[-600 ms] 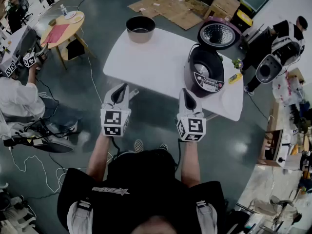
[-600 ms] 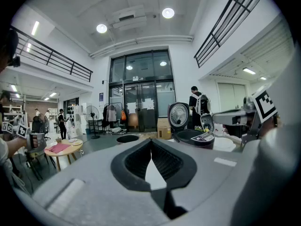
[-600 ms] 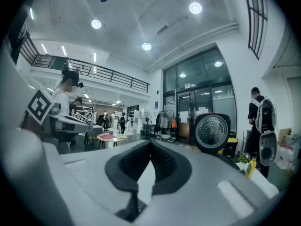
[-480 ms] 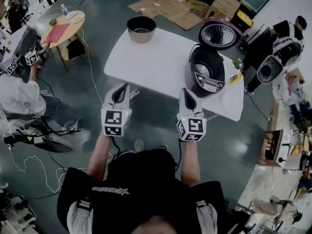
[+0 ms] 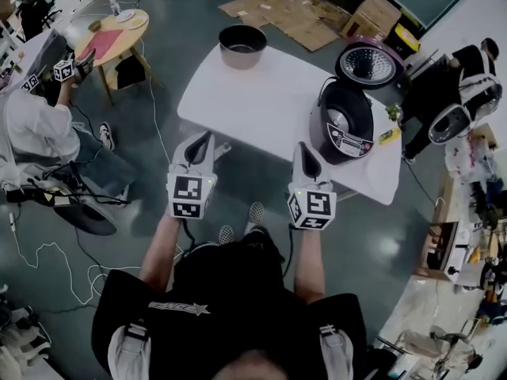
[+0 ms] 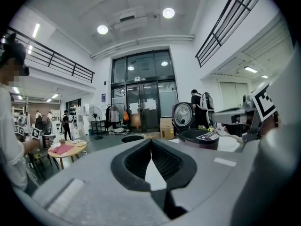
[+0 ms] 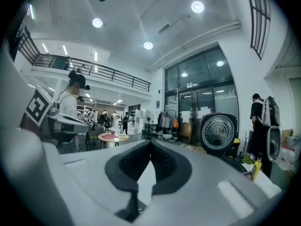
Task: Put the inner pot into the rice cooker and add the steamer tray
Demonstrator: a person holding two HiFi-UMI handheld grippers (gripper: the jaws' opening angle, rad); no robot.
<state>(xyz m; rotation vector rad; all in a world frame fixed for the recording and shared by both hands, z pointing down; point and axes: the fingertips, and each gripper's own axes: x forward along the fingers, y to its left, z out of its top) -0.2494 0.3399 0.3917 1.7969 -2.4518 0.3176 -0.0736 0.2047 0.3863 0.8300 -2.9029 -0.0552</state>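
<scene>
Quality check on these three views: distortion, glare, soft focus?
Head view: dim, fisheye-curved edges, light reflections on the glossy floor; rice cooker sharp. Left and right gripper views: strong fisheye, black corners, ceiling lights blown out.

A round grey metal inner pot (image 5: 242,46) is seen standing upright at the far left corner of the white table (image 5: 261,101). Its open mouth is turned up, and its inside looks dark. A dark purple rice cooker (image 5: 344,129) is set well apart from it, near the right end of the table. The cooker's round lid (image 5: 371,63) is swung up and back, so its shiny silver inner side is shown. A small light panel is found on the cooker's front, towards the near edge.
</scene>
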